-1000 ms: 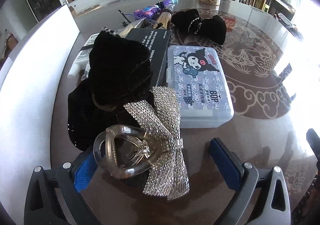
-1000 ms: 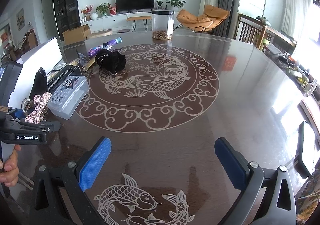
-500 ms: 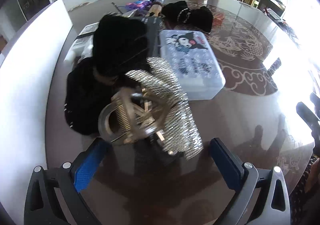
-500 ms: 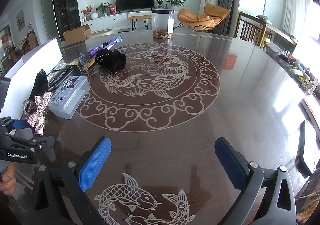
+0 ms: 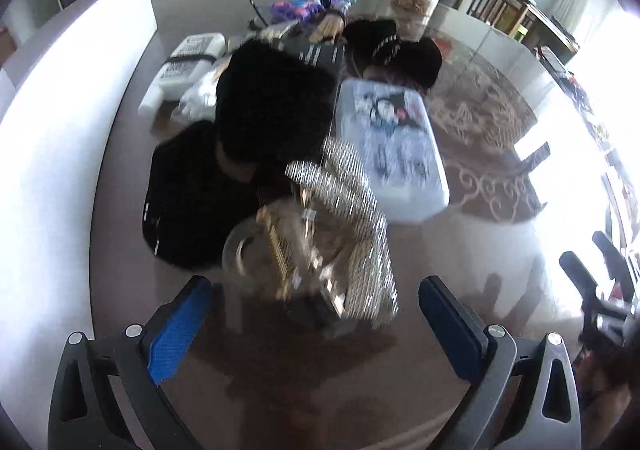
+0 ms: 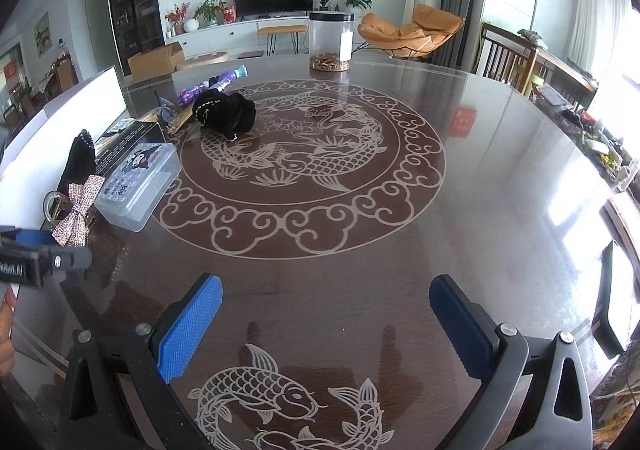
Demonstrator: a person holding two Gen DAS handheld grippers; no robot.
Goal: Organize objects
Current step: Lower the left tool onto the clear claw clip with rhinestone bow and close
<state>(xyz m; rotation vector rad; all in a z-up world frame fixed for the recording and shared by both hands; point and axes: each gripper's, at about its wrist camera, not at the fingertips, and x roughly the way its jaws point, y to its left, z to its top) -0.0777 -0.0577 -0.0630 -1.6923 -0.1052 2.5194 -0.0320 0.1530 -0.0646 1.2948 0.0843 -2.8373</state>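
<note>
A clear lidded box (image 5: 394,154) with a cartoon print is seen on the table (image 6: 360,250), just right of a black box (image 6: 128,140); its contents cannot be made out through the lid. A tall clear jar (image 6: 330,42) with a black lid stands at the far side, with brown pieces lying in its bottom.

The left hand-held gripper (image 5: 316,324) is spread wide, holding nothing. Between and just beyond its pads a clear hair claw (image 5: 272,258) with a rhinestone bow (image 5: 356,234) is seen, blurred, beside the lidded box. Behind it black fabric (image 5: 240,154) is piled; its shape is hard to tell. A white tube (image 5: 180,70) and a purple item (image 5: 308,6) lie farther back, partly hidden.

The right hand-held gripper (image 6: 326,320) is also wide and empty, over bare table. A black scrunchie (image 6: 226,116) rests near the inlay's edge.
</note>
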